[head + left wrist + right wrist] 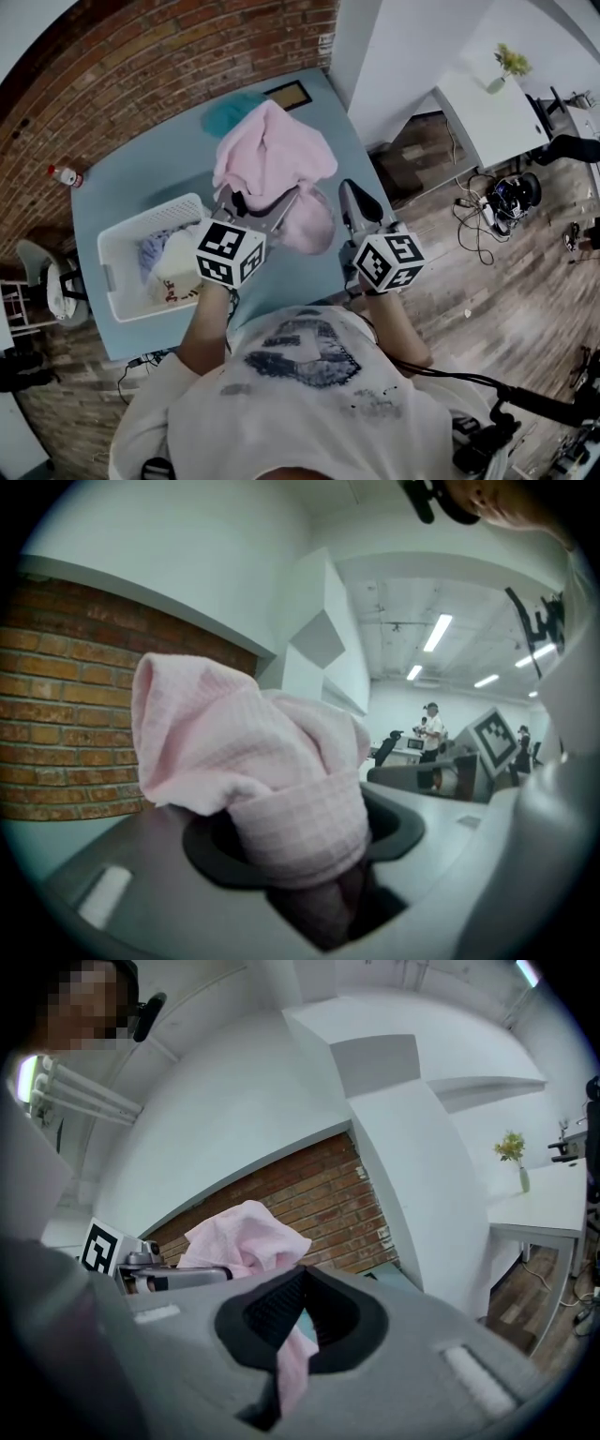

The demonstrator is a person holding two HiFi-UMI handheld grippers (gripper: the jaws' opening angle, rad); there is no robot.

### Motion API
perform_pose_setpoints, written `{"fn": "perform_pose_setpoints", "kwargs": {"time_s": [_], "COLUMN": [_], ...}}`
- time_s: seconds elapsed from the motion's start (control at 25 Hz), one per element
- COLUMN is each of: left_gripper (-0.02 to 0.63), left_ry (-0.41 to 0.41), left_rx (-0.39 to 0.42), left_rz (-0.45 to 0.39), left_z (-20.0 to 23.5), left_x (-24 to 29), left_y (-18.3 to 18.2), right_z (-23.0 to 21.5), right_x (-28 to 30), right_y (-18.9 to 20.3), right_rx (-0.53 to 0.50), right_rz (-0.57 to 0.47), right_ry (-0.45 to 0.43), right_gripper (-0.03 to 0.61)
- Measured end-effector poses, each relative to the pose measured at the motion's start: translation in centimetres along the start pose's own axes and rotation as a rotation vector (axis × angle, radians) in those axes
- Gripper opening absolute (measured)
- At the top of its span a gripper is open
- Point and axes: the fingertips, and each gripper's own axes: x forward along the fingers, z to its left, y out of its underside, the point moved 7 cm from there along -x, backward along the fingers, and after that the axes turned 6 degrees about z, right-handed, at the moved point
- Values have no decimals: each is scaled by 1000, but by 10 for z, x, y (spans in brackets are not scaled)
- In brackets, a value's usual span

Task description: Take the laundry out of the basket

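We saw the widest free room on the bare light-blue table (131,183), between the white laundry basket (105,267) and the brick wall (141,66). The basket took up the table's near left part, its rim standing up and clothes (169,262) heaped inside. The pink towel (272,155), pinched in both the left gripper (253,204) and the right gripper (354,204), filled the middle and barred the way across. Behind it lay a teal cloth (228,112) and what looked like a dark-framed tablet (289,95) at the far edge. On the right a white column (394,75) stood near the table's edge. A narrow strip of table nearest us was bare.
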Motion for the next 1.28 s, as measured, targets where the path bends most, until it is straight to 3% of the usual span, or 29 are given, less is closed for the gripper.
{"fn": "perform_pose_setpoints", "kwargs": {"time_s": [0.28, 0.88, 1.28], "left_gripper": [264, 265, 270], "left_ry": [-46, -66, -34], "left_rx": [-44, -118, -189], "left_rz": [52, 182, 298], "left_z": [-3, -6, -4], "left_x": [25, 69, 97], "left_y": [28, 107, 149], "right_z": [-26, -52, -60], "right_x": [-7, -1, 7], "right_y": [12, 39, 43], "right_rx": [18, 43, 54], "right_rz": [18, 72, 96], "right_ry": [48, 87, 90], "right_gripper": [-3, -2, -3]}}
